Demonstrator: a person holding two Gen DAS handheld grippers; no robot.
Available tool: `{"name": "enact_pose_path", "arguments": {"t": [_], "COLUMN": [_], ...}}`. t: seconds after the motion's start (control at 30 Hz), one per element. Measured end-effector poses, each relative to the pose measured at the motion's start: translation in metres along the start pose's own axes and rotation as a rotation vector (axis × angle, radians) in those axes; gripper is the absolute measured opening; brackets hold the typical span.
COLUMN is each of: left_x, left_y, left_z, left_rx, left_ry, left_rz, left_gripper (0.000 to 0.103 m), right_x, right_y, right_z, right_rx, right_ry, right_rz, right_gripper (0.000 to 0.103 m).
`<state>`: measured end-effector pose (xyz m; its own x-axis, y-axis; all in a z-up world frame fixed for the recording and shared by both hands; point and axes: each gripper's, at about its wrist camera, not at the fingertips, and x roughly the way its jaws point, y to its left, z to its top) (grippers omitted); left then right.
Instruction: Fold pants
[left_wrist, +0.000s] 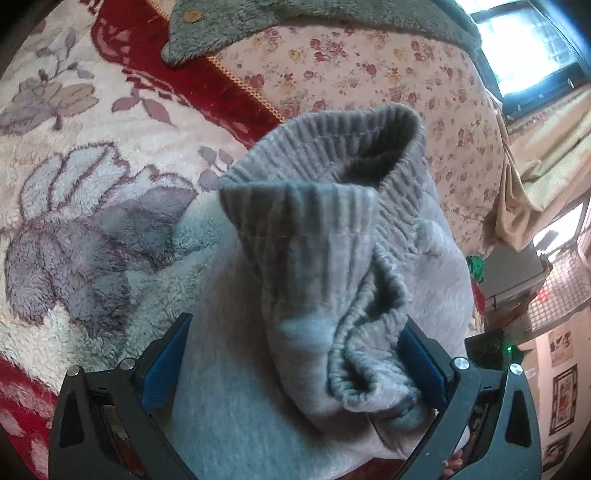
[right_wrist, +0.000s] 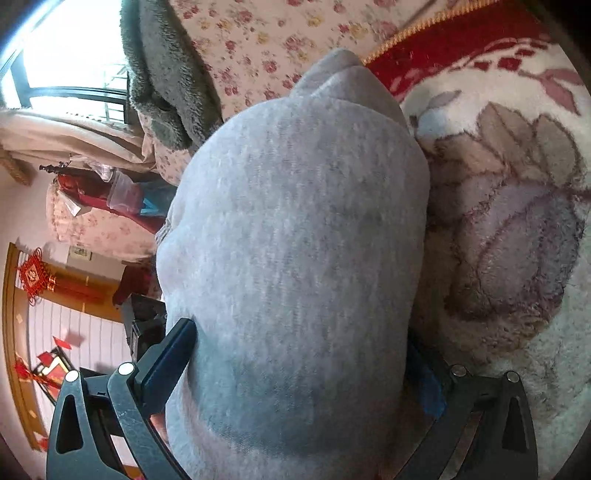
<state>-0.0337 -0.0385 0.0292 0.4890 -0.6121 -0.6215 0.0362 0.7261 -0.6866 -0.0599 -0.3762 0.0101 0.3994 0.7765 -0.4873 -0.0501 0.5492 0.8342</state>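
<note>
The grey sweatpants (left_wrist: 321, 258) lie bunched on a plush floral blanket (left_wrist: 92, 206). In the left wrist view a ribbed cuff (left_wrist: 306, 199) and the gathered elastic waistband (left_wrist: 365, 332) rise between the jaws of my left gripper (left_wrist: 295, 354), which stand wide apart around the cloth. In the right wrist view a thick fold of the pants (right_wrist: 295, 240) fills the space between the blue pads of my right gripper (right_wrist: 299, 354), also wide apart. Neither gripper pinches the cloth.
A red-bordered blanket edge (left_wrist: 177, 85), a floral sheet (left_wrist: 369, 81) and a grey fleece garment (left_wrist: 258, 22) lie beyond the pants. A window (left_wrist: 524, 48) and curtain (left_wrist: 517, 192) are at the right. The fleece garment also shows in the right wrist view (right_wrist: 166, 81).
</note>
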Motion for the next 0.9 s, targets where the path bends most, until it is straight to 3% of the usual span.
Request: {"name": "enact_pose_path", "arguments": {"t": [0.13, 0.3, 0.57, 0.9], "left_x": [-0.008, -0.018, -0.014, 0.028], "left_y": [-0.008, -0.027, -0.075, -0.161], "left_z": [-0.004, -0.003, -0.011, -0.03], "left_rx": [0.029, 0.072, 0.105, 0.208], "left_ry": [-0.024, -0.046, -0.057, -0.022], "left_rz": [0.003, -0.001, -0.016, -0.081], "left_gripper": [0.083, 0.074, 0.074, 0.074], "right_x": [-0.002, -0.009, -0.046, -0.138], "right_y": [0.014, 0.031, 0.039, 0.012], "right_z": [0.0, 0.0, 0.006, 0.005], "right_rx": [-0.048, -0.119, -0.127, -0.099], "right_ry": [-0.009, -0.005, -0.048, -0.168], "right_rz": [-0.019, -0.03, -0.044, -0.089], "right_gripper": [0.099, 0.094, 0.093, 0.093]}}
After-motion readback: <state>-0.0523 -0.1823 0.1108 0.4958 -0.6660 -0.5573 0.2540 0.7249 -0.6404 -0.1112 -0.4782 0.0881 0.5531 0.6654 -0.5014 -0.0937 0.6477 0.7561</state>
